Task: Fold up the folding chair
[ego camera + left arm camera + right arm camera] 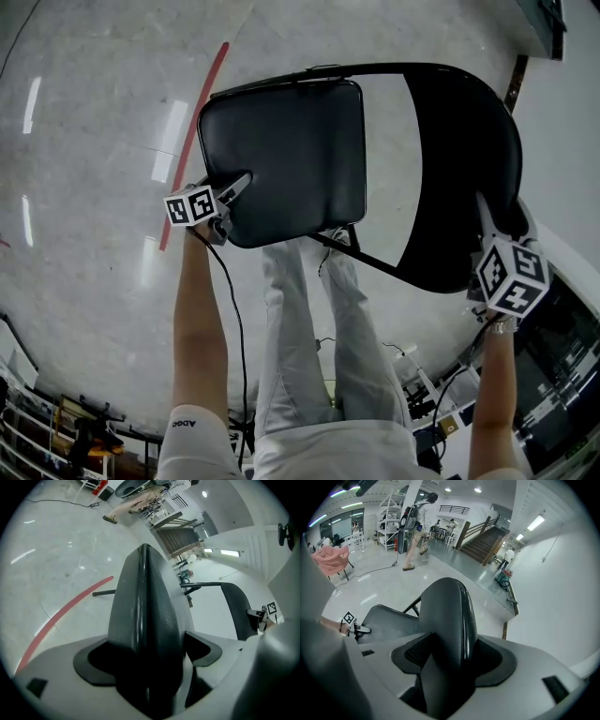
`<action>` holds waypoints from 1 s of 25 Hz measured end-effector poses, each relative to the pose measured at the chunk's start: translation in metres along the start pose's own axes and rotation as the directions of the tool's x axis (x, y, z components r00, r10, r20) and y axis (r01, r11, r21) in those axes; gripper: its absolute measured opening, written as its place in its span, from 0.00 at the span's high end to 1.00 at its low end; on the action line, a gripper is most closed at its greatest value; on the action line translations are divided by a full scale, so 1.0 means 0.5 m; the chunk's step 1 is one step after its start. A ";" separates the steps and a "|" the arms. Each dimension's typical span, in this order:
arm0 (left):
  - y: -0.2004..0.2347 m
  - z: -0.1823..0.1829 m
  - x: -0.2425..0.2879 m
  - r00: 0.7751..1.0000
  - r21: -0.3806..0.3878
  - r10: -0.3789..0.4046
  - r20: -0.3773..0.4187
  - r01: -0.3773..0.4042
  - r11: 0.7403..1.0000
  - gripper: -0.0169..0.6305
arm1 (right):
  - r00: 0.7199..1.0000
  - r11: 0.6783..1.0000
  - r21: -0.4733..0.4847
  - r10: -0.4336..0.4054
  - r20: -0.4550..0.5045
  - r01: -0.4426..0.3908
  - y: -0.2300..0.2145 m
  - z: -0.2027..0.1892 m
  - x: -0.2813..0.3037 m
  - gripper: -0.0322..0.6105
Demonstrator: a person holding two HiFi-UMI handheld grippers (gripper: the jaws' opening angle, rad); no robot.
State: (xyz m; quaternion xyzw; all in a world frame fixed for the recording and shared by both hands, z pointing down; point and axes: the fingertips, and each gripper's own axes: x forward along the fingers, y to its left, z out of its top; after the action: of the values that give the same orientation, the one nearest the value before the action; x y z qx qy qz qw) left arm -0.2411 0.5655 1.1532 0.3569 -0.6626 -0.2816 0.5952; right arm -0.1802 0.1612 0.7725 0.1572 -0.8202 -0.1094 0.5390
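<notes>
Folding chair [281, 141]: probably stiff, moderately heavy and hinged, so liable to swing or pinch while closing. Best taken at the front edge of the seat [145, 602] for lifting and at the top of the backrest [447, 616] for steadying. Expect slight give in the padding and some slip on the glossy covering.

Looks black throughout, with a thin tube frame, a squarish cushioned seat with rounded corners and a broad curved backrest. Appears unfolded, not yet closed up. Spans from left tongs [239, 184] across to right tongs [494, 223].

At the left tongs: spread wide, seat edge between the jaws, not clamped. At the right tongs: closed onto the backrest rim, pads against both faces.

Beyond the left tongs, a red floor line [192, 141]. Between and behind both tongs, pale trouser legs [309, 356].
</notes>
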 end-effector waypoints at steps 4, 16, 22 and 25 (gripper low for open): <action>-0.017 0.002 -0.001 1.000 0.003 0.007 0.001 -0.007 1.000 0.24 | 1.000 1.000 0.014 0.018 0.004 -0.018 -0.020 -0.005 0.002 0.55; -0.116 -0.007 0.022 0.996 0.016 0.083 -0.028 -0.083 0.996 0.26 | 0.996 0.994 0.062 0.092 0.007 -0.092 -0.150 -0.042 0.055 0.55; -0.194 -0.012 0.046 0.991 0.033 0.129 -0.022 -0.128 0.991 0.26 | 0.988 0.984 0.092 0.153 0.018 -0.154 -0.246 -0.072 0.097 0.55; -0.222 -0.012 0.056 0.986 0.039 0.164 -0.030 -0.163 0.986 0.27 | 0.983 0.977 0.112 0.181 0.021 -0.182 -0.284 -0.090 0.126 0.55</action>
State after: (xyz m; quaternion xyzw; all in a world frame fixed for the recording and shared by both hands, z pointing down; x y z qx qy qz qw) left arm -0.2209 0.4780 1.0821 0.3168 -0.6848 -0.2138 0.6205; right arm -0.1425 0.0057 0.7942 0.1113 -0.8388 -0.0138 0.5327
